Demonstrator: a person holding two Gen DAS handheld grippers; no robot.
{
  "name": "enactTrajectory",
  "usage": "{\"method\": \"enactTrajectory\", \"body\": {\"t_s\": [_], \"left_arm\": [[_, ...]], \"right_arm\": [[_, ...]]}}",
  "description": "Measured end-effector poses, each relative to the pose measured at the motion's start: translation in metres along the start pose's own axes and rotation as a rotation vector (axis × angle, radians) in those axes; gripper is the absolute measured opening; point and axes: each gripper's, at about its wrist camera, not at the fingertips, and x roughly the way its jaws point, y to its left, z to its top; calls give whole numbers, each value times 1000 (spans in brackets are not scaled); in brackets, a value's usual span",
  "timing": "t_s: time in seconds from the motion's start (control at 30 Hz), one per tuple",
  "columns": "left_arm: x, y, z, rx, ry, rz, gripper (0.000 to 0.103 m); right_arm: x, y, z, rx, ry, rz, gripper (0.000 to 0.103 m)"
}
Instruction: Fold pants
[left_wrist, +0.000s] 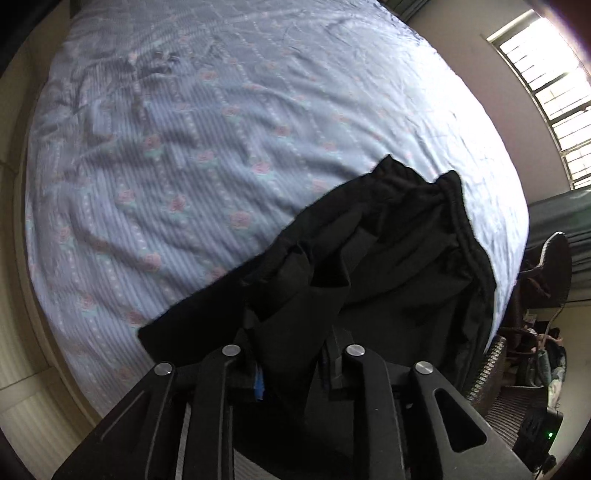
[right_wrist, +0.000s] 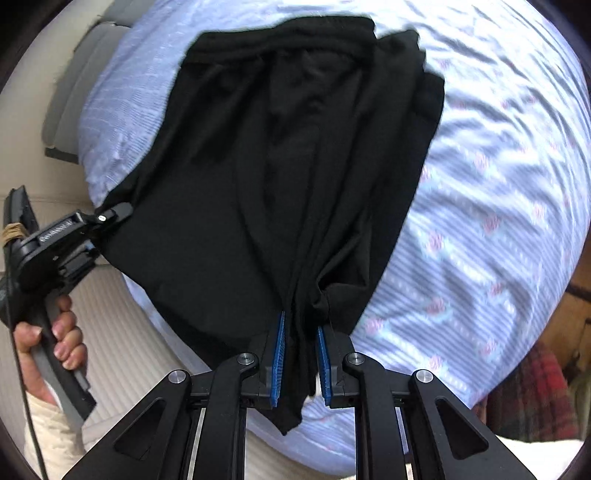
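Observation:
Black pants (right_wrist: 280, 147) lie folded lengthwise on a blue flowered bedsheet (right_wrist: 498, 184), waistband at the far end. My right gripper (right_wrist: 300, 347) with blue pads is shut on a bunched fold of the pants near the bed's near edge. My left gripper (right_wrist: 110, 218) grips the pants' left edge in the right wrist view. In the left wrist view the pants (left_wrist: 369, 258) drape over and between the left gripper's (left_wrist: 295, 365) fingers, waistband (left_wrist: 454, 206) at the far right.
The bedsheet (left_wrist: 203, 166) is wrinkled and fills most of the left view. A bright window (left_wrist: 546, 85) is at the right. Dark clutter and a basket (left_wrist: 517, 376) stand beside the bed. Ribbed beige floor (right_wrist: 122, 332) lies below the bed edge.

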Motion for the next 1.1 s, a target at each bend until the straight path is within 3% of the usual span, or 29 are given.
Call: {"method": "enactTrajectory", "body": {"t_s": [0.13,0.23,0.3,0.37,0.43,0.5,0.57,0.7,0.9,1.1], "left_arm": [[-1,16,7,-17,-16,85,31],[0,27,7,-17,-28,212,31],[-5,32,4,-16,-49,320,30],[-13,33,1,-11,-79,348,31],[-28,27,-9,17,-114,377,34],[-48,16,-23,61,-164,383,44],[-69,4,-41,84,-212,384,52],[-103,-18,-77,76,-286,378,65],[-135,-76,-133,70,-356,413,82],[-151,-154,-180,23,-414,430,86]], "right_arm": [[7,4,-4,-11,18,-42,18],[12,12,-5,-28,39,-63,20],[17,16,-7,-38,66,-90,30],[17,19,-5,-37,96,-118,47],[12,14,-6,-40,120,-100,49],[-2,7,-6,-63,117,-79,52],[-24,-1,-2,-108,86,-61,63],[-63,-10,12,-220,-4,-56,66],[-138,-37,41,-407,-185,-39,79],[-208,-70,69,-582,-303,-15,83]]}}
